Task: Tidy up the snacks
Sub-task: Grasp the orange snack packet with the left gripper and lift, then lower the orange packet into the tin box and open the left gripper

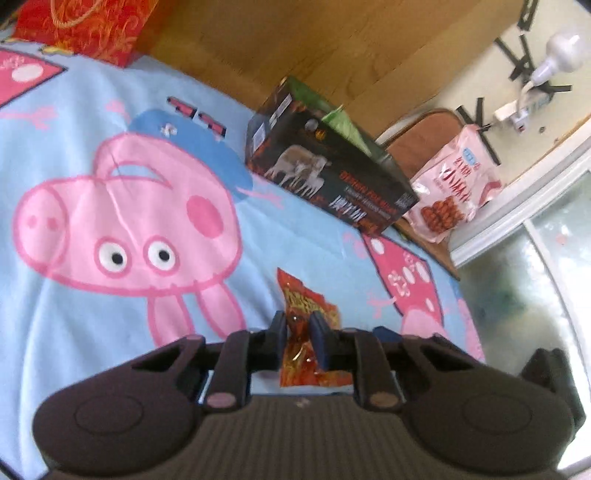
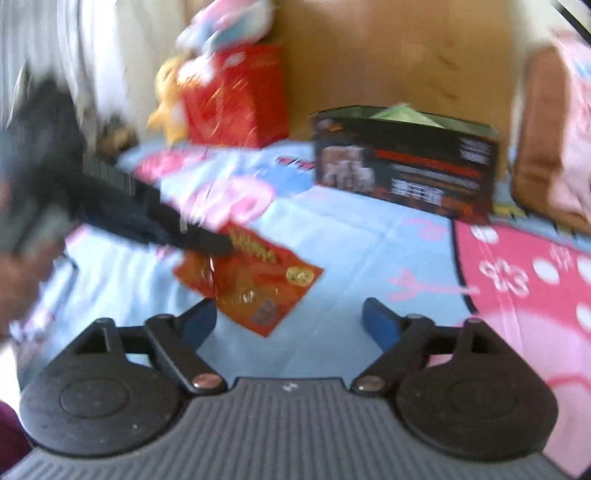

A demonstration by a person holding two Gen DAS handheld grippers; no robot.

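My left gripper [image 1: 298, 325] is shut on an orange-red snack packet [image 1: 308, 306] and holds it above the pig-print blanket [image 1: 92, 110]. The same packet [image 2: 255, 284] shows in the right wrist view, hanging from the left gripper's dark fingers [image 2: 207, 242], which reach in from the left. My right gripper [image 2: 290, 317] is open and empty, low over the blanket, just below and right of the packet. An open black carton [image 1: 332, 173] stands at the blanket's far edge, with a green packet [image 1: 341, 123] inside; the carton also shows in the right wrist view [image 2: 406, 166].
A red patterned box [image 1: 85, 26] stands at the far left, also blurred in the right wrist view [image 2: 236, 96]. A pink snack bag [image 1: 454, 181] leans by the wall right of the carton. A wooden headboard [image 1: 295, 44] runs behind.
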